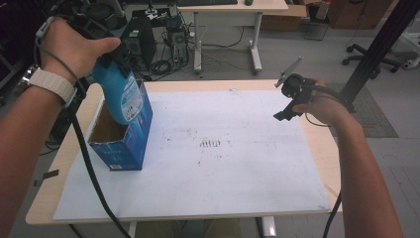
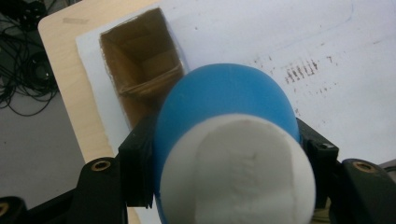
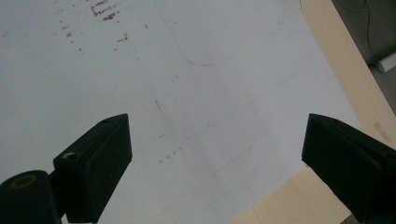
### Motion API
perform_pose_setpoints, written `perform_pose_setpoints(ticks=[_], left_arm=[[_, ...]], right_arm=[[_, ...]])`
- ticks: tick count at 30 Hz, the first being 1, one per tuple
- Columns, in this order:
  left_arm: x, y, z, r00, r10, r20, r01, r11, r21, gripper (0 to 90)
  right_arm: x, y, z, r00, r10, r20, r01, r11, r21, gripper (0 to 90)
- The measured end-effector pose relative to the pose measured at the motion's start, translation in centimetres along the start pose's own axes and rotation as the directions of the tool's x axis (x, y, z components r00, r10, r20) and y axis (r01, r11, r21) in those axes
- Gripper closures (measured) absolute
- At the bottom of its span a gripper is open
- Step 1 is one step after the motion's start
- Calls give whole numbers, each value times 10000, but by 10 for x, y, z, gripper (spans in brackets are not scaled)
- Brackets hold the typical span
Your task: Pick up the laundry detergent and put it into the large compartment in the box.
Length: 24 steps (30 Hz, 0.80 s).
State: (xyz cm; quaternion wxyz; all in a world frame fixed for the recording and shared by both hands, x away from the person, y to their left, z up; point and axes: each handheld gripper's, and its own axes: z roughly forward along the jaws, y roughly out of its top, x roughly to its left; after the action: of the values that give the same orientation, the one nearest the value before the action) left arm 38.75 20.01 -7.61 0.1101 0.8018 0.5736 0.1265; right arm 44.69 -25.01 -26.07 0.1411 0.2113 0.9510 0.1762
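Observation:
A blue bottle with a white cap hangs over the open top of a blue cardboard box at the table's left. Its lower end dips into the box's mouth. My left gripper is shut on the bottle, one black jaw on each side of it in the left gripper view. The box's brown inside lies below the bottle. My right gripper hovers above the right side of the white sheet, open, its jaws wide apart with nothing between them.
The white sheet covers most of the wooden table and carries faint brown marks at its middle. Cables, a computer tower and another desk stand beyond the far edge. A black pole rises at the right.

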Motion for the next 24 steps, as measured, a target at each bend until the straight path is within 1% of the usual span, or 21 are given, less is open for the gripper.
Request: perform_pose_setpoints(ticks=[1,2,8,11,15,19,24], left_arm=[[1,0,1,9999,-110,-35,109,9999,-56,373],[2,0,1,9999,-89,-78,89,10000,-6,373],[11,-2,5,9987,-411,-309,412,9991,48,373],[17,-4,9,9972,-648,-364,651,9979,51,373],[25,-6,12,9954,-842,-452,845,9964,69,373],[31,-9,16,9934,-986,-579,996,9949,136,373],[36,-11,21,9927,-1057,-576,1067,9942,160,373]], right_arm=[[0,0,0,10000,7,-3,-7,10000,11,84],[0,0,0,10000,5,-1,-5,10000,-13,84],[-1,0,0,10000,18,7,-18,10000,6,84],[-1,0,1,10000,11,-6,-11,10000,26,84],[-1,0,1,10000,5,-7,-5,10000,26,84],[-1,0,1,10000,29,-10,-29,10000,30,84],[-1,1,2,10000,16,-28,-16,10000,32,84]])
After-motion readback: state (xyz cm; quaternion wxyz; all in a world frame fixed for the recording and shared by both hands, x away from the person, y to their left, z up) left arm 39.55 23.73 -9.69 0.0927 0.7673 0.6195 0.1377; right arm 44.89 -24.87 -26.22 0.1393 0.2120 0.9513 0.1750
